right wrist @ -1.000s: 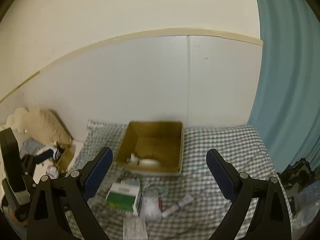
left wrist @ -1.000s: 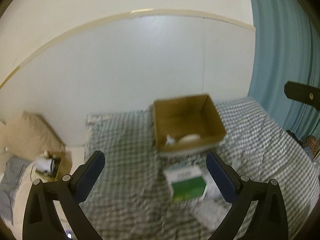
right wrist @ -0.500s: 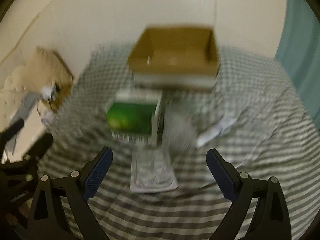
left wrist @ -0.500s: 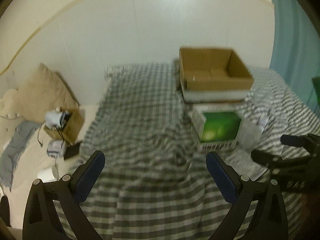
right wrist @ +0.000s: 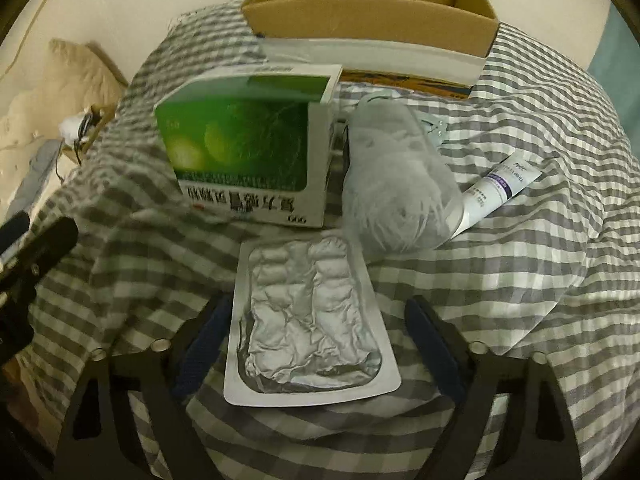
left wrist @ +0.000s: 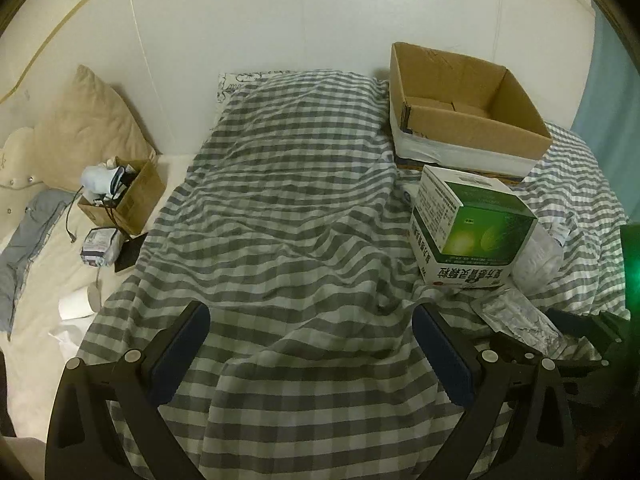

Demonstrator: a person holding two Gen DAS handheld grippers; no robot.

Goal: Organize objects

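The right claw (right wrist: 312,328) is spread wide with a flat silver foil blister sheet (right wrist: 308,328) lying between its fingers, probably because this piece is nearest and goes first. It lies on the grey checked bed cover (right wrist: 520,280), before the green and white carton (right wrist: 248,152). The open brown cardboard box (right wrist: 372,20) waits behind, likely as the container. The left claw (left wrist: 310,348) is also spread, holding nothing, over bare cover.

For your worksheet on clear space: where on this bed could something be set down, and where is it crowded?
Free: the wide checked blanket left of the green box, ahead of the left tool; also the blanket right of the tube. Crowded: below the carton, where green box, plastic bag, tube and foil pack cluster, the pack between the open right tool fingers.
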